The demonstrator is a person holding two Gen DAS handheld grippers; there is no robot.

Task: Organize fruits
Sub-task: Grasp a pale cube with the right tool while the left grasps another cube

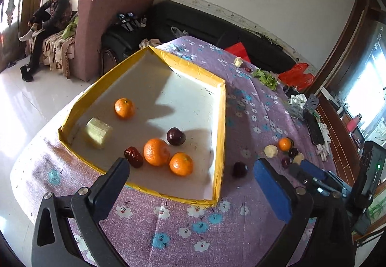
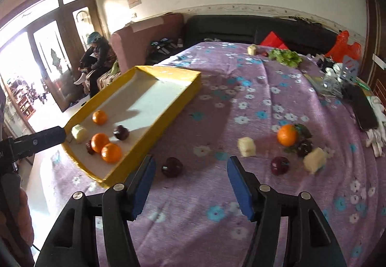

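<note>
A yellow-rimmed tray on the purple flowered cloth holds three oranges, a dark plum, a red date and a pale fruit chunk. Outside it on the cloth lie a dark plum, an orange, two pale chunks and more plums. My left gripper is open and empty over the tray's near edge. My right gripper is open and empty, just short of the loose plum.
Lettuce, a pale chunk, red bags, a black remote and white gloves lie at the table's far and right sides. A black sofa and a seated person are behind.
</note>
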